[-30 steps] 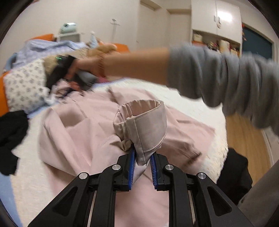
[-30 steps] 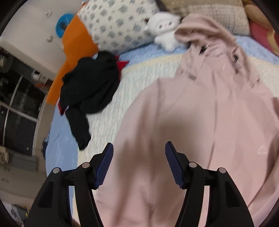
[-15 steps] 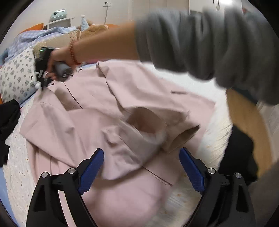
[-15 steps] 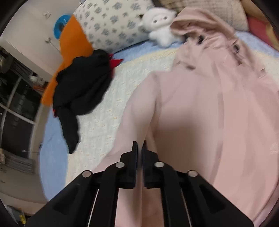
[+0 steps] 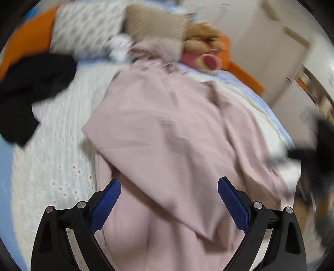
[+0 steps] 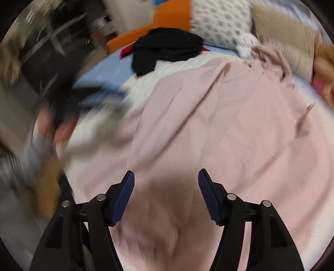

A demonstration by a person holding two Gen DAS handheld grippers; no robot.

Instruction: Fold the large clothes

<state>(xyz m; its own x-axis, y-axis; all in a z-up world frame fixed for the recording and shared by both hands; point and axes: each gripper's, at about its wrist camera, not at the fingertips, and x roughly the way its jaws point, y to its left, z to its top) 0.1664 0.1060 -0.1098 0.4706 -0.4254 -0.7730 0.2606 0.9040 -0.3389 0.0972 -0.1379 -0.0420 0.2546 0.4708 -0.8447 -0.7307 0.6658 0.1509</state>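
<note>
A big pink jacket (image 5: 167, 133) lies spread out on the white blanket (image 5: 54, 158) on the bed. Part of it is folded over on top of the rest. Its hood end is near the pillows.

The left gripper (image 5: 168, 200) hangs over the near part of the jacket. Its 2 blue pads (image 5: 106, 206) are far apart and opening more. The jacket is under them, but they pinch nothing.

The right gripper (image 6: 166, 193) is over the jacket (image 6: 219, 129) too. Its pads (image 6: 123, 198) are apart and opening. They do not press on the cloth.

A black piece of clothing (image 5: 27, 89) lies on the blanket, beside the jacket. Behind it is a spotted pillow (image 6: 219, 23) and an orange cushion (image 6: 167, 18). Everything looks blurry.
</note>
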